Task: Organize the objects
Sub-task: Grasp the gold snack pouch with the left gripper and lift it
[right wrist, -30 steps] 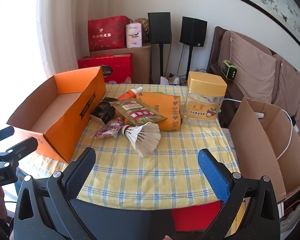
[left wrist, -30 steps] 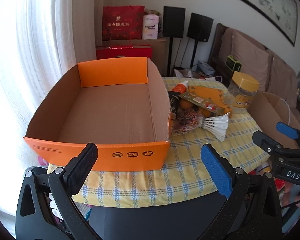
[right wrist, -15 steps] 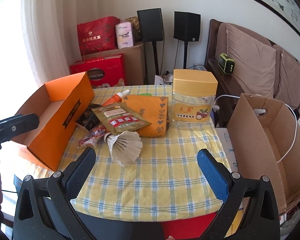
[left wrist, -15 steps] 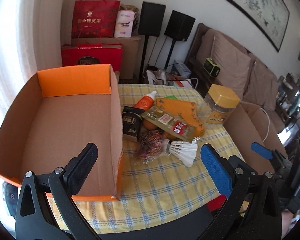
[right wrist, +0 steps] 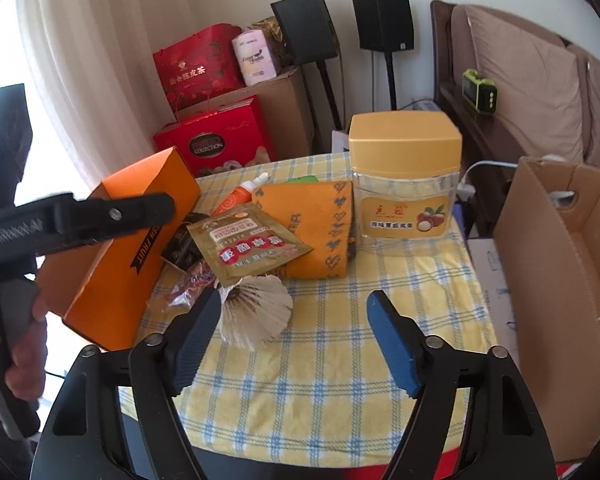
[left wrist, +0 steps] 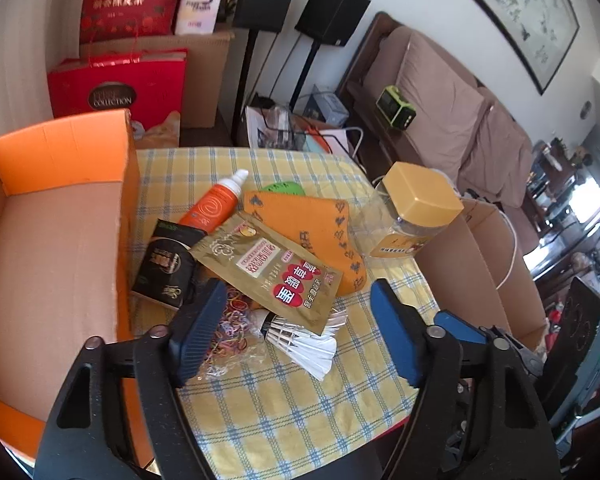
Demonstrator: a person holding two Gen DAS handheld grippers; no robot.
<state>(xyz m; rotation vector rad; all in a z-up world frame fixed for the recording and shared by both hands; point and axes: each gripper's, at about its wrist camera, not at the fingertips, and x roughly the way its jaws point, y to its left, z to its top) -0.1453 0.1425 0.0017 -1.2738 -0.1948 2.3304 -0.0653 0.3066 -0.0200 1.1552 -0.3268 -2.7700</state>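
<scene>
We see only the white cap end of the shuttlecock [left wrist: 300, 340], cork under the gold pouch [left wrist: 268, 272], black packet [right wrist: 182, 250] mostly behind that pouch, green item [left wrist: 282, 189] barely showing past the orange cloth [left wrist: 312, 232], orange box [left wrist: 56, 240] cropped at left edge

Table covered by a yellow cloth with blue check [right wrist: 340, 360]. Left side: open orange cardboard box [right wrist: 140, 240]. Beside it, a pile: gold foil pouch with red labels [right wrist: 248, 246] lying on an orange patterned fabric pouch [right wrist: 320, 228]; orange tube with white cap [right wrist: 240, 196] behind; white feather shuttlecock [right wrist: 256, 312] in front; clear bag of coloured bands [right wrist: 188, 284], partly hidden. Right of pile: clear square plastic jar with yellow lid [right wrist: 404, 184], upright. Far right: plain brown cardboard box [right wrist: 556, 280]. Foreground: right gripper [right wrist: 292, 336], jaws apart and just been closing, nothing between. Left edge: left gripper [right wrist: 100, 216], held in a hand [right wrist: 16, 352].
</scene>
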